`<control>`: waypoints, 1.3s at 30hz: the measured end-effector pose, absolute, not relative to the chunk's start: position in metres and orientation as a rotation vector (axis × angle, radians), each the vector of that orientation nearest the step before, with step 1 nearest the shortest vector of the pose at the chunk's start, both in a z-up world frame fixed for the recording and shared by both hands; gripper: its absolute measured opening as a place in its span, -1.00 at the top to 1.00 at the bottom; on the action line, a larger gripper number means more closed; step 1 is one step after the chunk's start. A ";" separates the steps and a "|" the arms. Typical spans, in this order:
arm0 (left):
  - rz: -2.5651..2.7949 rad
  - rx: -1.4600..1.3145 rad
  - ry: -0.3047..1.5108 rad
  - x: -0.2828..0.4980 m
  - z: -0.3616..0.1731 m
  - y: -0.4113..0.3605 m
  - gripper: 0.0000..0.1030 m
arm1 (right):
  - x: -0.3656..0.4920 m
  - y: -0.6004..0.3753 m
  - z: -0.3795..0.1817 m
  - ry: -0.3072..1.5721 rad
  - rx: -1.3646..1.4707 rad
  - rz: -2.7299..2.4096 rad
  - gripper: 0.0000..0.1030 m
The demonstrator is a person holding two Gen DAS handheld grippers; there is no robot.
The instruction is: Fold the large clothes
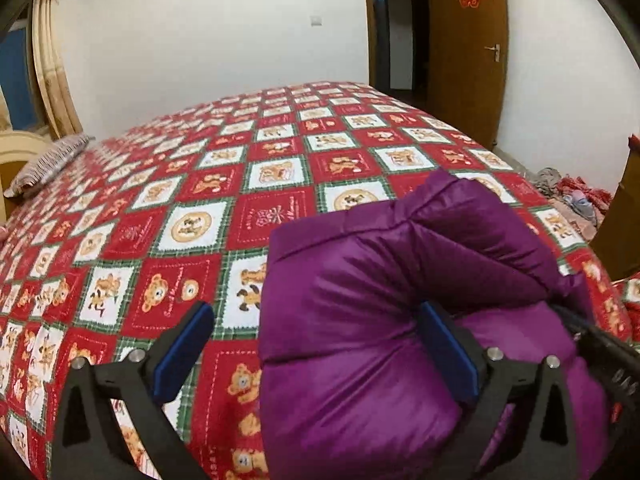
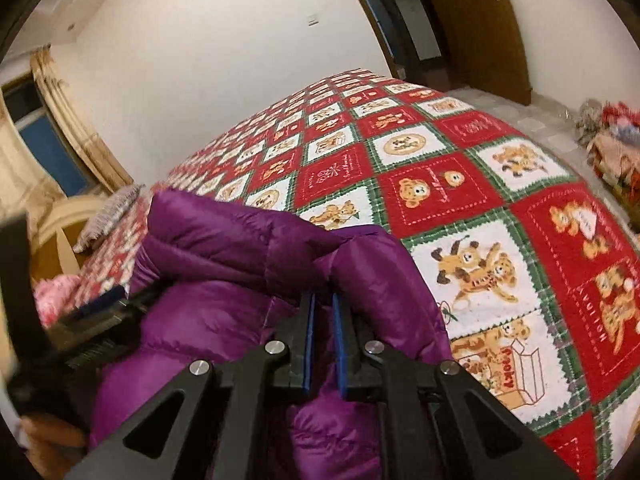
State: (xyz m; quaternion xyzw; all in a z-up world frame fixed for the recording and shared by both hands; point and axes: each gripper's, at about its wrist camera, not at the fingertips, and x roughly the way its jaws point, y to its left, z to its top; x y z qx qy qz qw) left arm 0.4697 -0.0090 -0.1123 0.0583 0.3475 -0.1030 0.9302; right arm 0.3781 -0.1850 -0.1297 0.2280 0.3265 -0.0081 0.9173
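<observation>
Purple puffer jacket (image 1: 360, 320) is bunched at the near edge of the bed, sitting on the red-and-white teddy bear quilt (image 1: 200, 184). It's a lump of quilted panels, no sleeve or hem I can identify from either wrist view.

Right gripper (image 2: 323, 312): jaws nearly closed, only a narrow slit between the blue pads, with a ridge of jacket fabric pinched in it. Looks like a real hold, though how deep the bite goes is hidden by the puffed nylon.

Left gripper (image 1: 320, 340): jaws spread wide, holding nothing. The left pad is over bare quilt, the right pad pressed into a crease of the jacket, so the jacket's left edge sits between them ungrabbed.

My read on step: early. Garment is picked up on one side only, not spread or laid flat, so no fold made yet.

Next move as I see it: close the left on the jacket edge between its pads, then lift both and pull apart to open the jacket out over the quilt, which has plenty of room beyond. Slippery nylon plus thick fill means a shallow pinch may slide out.

Further off: pillow (image 1: 52, 164) at the headboard end, a clothes pile (image 1: 568, 196) beside the bed, and a wooden door (image 1: 464, 52) behind.
</observation>
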 end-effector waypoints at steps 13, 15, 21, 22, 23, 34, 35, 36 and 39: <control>-0.165 0.171 0.753 0.481 -0.128 -0.027 -1.00 | 0.396 -0.188 -0.142 0.700 0.490 -0.028 0.86; -0.160 0.175 0.754 0.480 -0.129 -0.028 -1.00 | 0.397 -0.187 -0.143 0.702 0.478 -0.036 0.87; -0.155 0.207 0.740 0.475 -0.126 -0.027 -1.00 | 0.396 -0.183 -0.137 0.720 0.449 -0.051 0.86; -0.164 0.216 0.739 0.473 -0.123 -0.026 -1.00 | 0.395 -0.182 -0.134 0.736 0.437 -0.051 0.86; -0.175 0.227 0.738 0.472 -0.120 -0.026 -0.99 | 0.394 -0.182 -0.132 0.747 0.427 -0.052 0.86; -0.208 0.212 0.745 0.501 -0.084 -0.049 -0.91 | 0.400 -0.192 -0.090 0.701 0.355 -0.120 0.81; -0.204 0.222 0.764 0.506 -0.089 -0.052 -0.94 | 0.405 -0.193 -0.097 0.730 0.348 -0.130 0.81; -0.200 0.232 0.784 0.510 -0.094 -0.056 -0.96 | 0.411 -0.194 -0.109 0.770 0.347 -0.138 0.81; -0.211 0.238 0.826 0.517 -0.107 -0.062 -1.00 | 0.415 -0.194 -0.128 0.776 0.346 -0.118 0.81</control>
